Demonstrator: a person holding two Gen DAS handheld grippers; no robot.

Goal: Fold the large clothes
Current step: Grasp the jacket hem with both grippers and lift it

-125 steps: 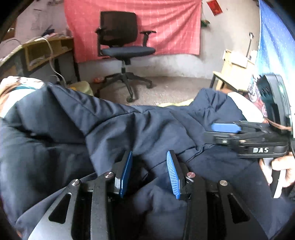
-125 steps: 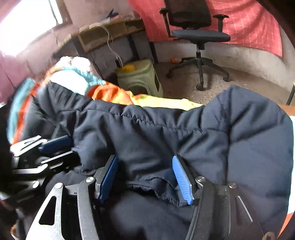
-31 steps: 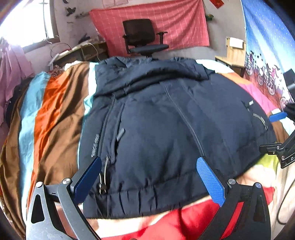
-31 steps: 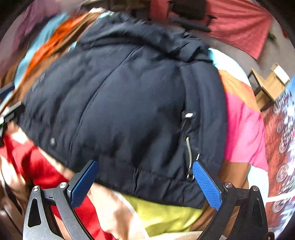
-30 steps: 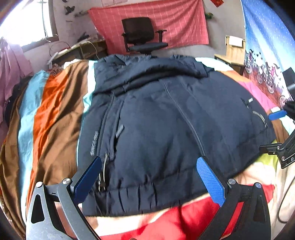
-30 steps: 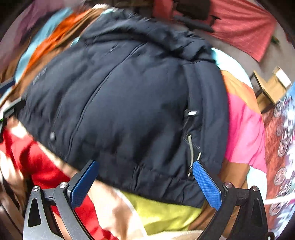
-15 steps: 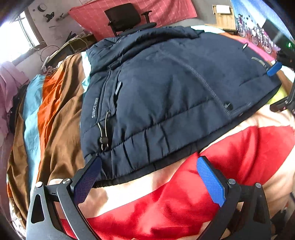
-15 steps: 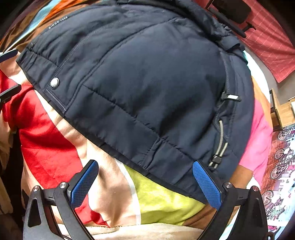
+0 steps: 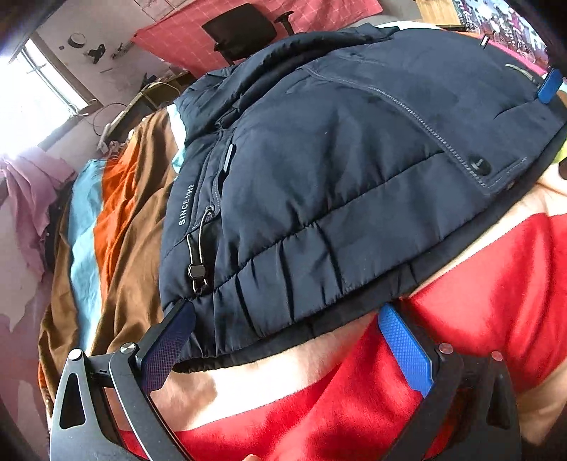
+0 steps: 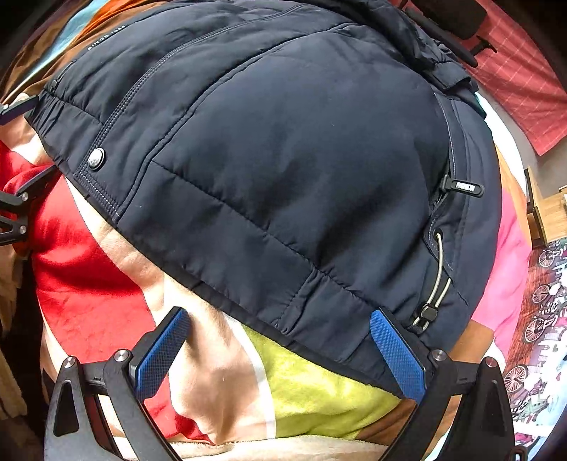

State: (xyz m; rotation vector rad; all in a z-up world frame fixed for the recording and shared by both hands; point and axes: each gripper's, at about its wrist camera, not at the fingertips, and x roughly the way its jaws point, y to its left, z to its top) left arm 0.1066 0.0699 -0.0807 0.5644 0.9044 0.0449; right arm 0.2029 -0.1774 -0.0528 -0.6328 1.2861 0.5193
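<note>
A navy padded jacket (image 9: 336,170) lies front up on a striped bedspread, with its hem toward me and its collar far away. My left gripper (image 9: 287,340) is open just above the bedspread, and its left finger (image 9: 170,340) touches the hem's left corner by a drawcord toggle (image 9: 196,271). In the right wrist view the same jacket (image 10: 301,159) fills the frame. My right gripper (image 10: 280,349) is open at the hem's right corner, its right finger (image 10: 397,354) beside the drawcord toggle (image 10: 427,312). Nothing is held in either one.
The bedspread (image 9: 117,227) has brown, orange, teal, red and yellow-green stripes. Behind the bed stand an office chair (image 9: 244,30), a desk (image 9: 141,103) and a red wall cloth (image 9: 319,14). Pink clothes (image 9: 28,191) hang at left. Wooden furniture (image 10: 549,216) stands at right.
Four seconds ago both grippers were narrow around jacket fabric near the collar. Now both are wide open and have come back and down to the hem corners over the last second.
</note>
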